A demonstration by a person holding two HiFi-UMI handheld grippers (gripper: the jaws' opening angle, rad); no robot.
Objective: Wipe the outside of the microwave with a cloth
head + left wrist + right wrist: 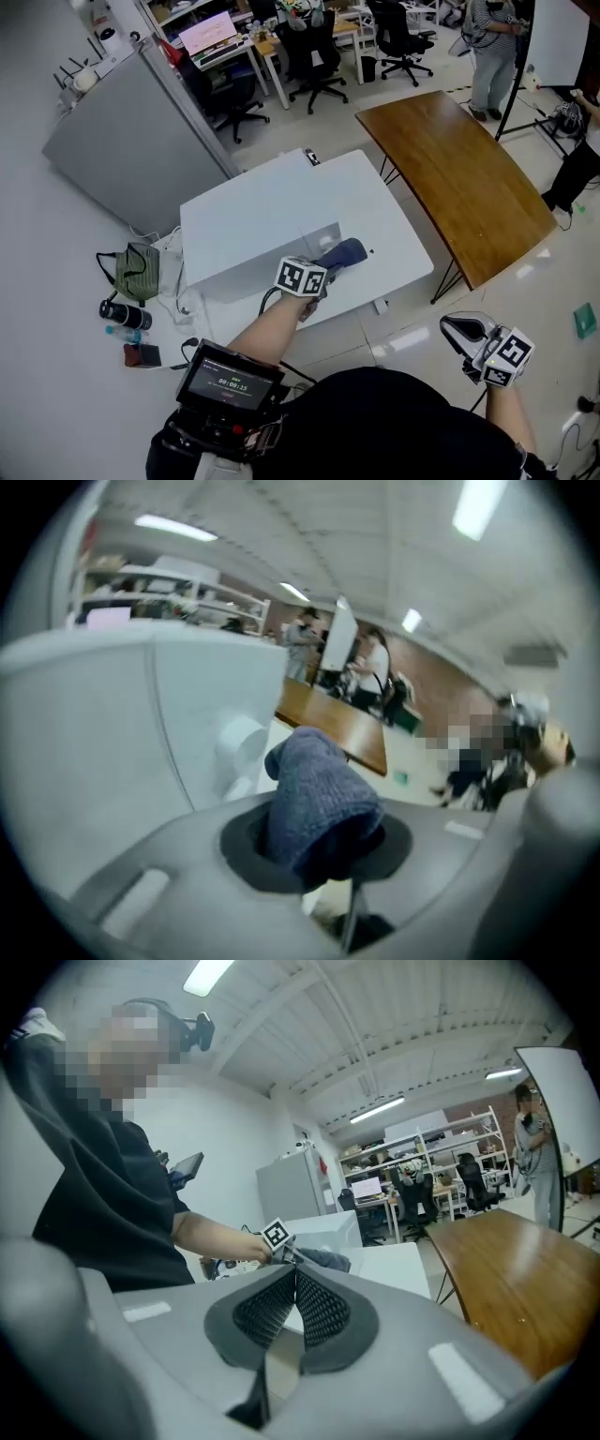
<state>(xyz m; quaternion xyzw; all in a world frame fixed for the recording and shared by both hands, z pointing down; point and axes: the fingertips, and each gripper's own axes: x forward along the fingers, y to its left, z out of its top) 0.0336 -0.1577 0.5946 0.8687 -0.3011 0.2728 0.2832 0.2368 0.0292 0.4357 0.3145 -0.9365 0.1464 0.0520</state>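
1. Two grippers are in use: the left gripper (326,266) clenches the blue cloth (345,251), which sits by the near corner of the white microwave (253,220) on the white table (398,248).
2. The right gripper (459,330) hangs aside, with its jaws pressed together on nothing.
3. To wipe well, I would lay the cloth flat on the panel, press lightly and use long overlapping strokes.
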